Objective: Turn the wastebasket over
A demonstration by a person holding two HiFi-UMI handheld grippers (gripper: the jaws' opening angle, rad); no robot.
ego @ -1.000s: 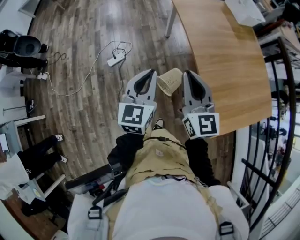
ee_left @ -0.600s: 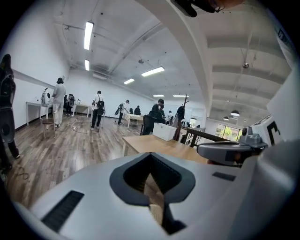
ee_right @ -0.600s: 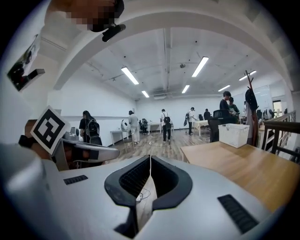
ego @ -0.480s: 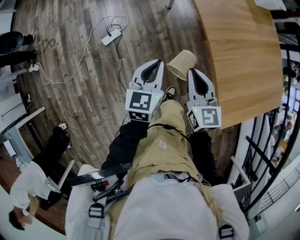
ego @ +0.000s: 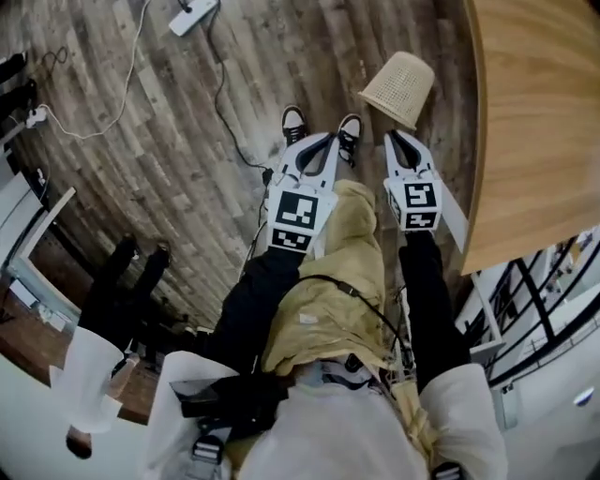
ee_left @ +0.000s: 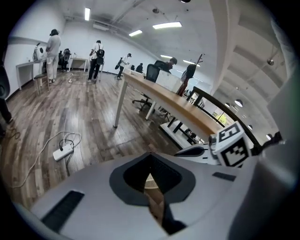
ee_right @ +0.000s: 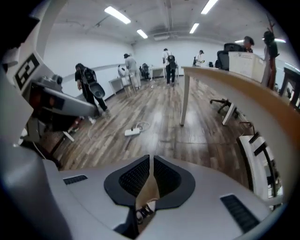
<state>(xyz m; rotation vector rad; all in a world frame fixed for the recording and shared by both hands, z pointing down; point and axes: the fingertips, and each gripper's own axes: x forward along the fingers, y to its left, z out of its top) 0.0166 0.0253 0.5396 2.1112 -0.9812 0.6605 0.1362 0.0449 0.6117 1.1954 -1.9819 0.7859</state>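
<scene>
The wastebasket (ego: 398, 87) is a beige woven, tapered bin on the wood floor beside the table's edge. Its wide end seems to rest on the floor and no open mouth shows. My right gripper (ego: 392, 137) points down at the floor just short of the bin, shut and empty. My left gripper (ego: 328, 141) hangs beside it to the left, over the person's shoes, with its jaws together and nothing held. In the left gripper view a sliver of the wastebasket (ee_left: 149, 180) shows above the jaw tips. The right gripper view shows only a trouser leg and a shoe (ee_right: 143, 213) through its slit.
The wooden table (ego: 534, 122) fills the right side, and its leg (ee_left: 120, 101) stands ahead. A white power strip (ego: 190, 14) with its cable lies on the floor at the far left. A bystander's legs (ego: 131, 272) are at the left. Several people stand far back.
Both grippers have sunk toward the floor and tipped downward. The wastebasket, before half hidden between them, now shows whole just beyond the right gripper's tips.
</scene>
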